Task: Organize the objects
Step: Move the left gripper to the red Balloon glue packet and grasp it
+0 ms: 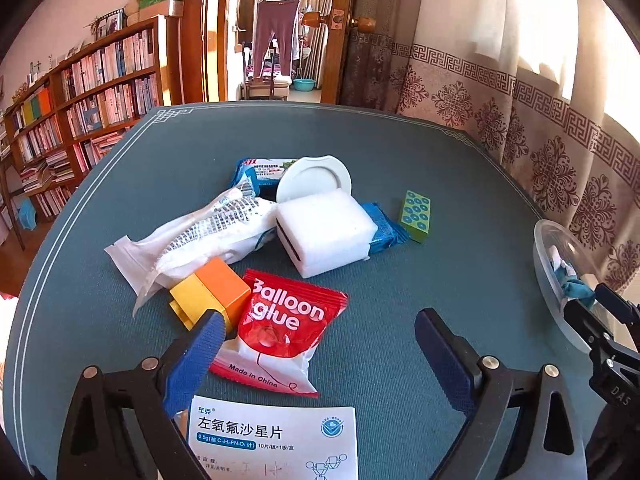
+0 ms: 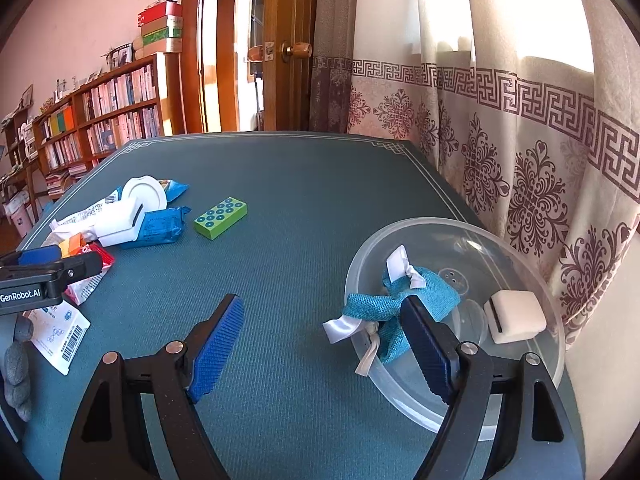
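My left gripper (image 1: pixel 320 328) is open and empty, hovering over a red "Balloon glue" packet (image 1: pixel 282 328). Its left finger is beside an orange-and-yellow block (image 1: pixel 212 294). Behind lie a white bag (image 1: pixel 204 236), a white foam block (image 1: pixel 324 232), a white lid (image 1: pixel 314 178), blue packets (image 1: pixel 384 224) and a green studded brick (image 1: pixel 416 216). A white medicine box (image 1: pixel 276 436) lies under the gripper. My right gripper (image 2: pixel 320 320) is open and empty, its right finger over the rim of a clear plastic bowl (image 2: pixel 516 248) holding a teal cloth bow (image 2: pixel 400 300) and a white foam block (image 2: pixel 514 316).
The green table mat (image 2: pixel 300 200) ends at a patterned curtain (image 2: pixel 520 140) on the right. A bookshelf (image 1: pixel 80 112) and an open wooden door (image 1: pixel 340 40) stand beyond the far edge. The green brick (image 2: pixel 220 216) lies alone mid-table.
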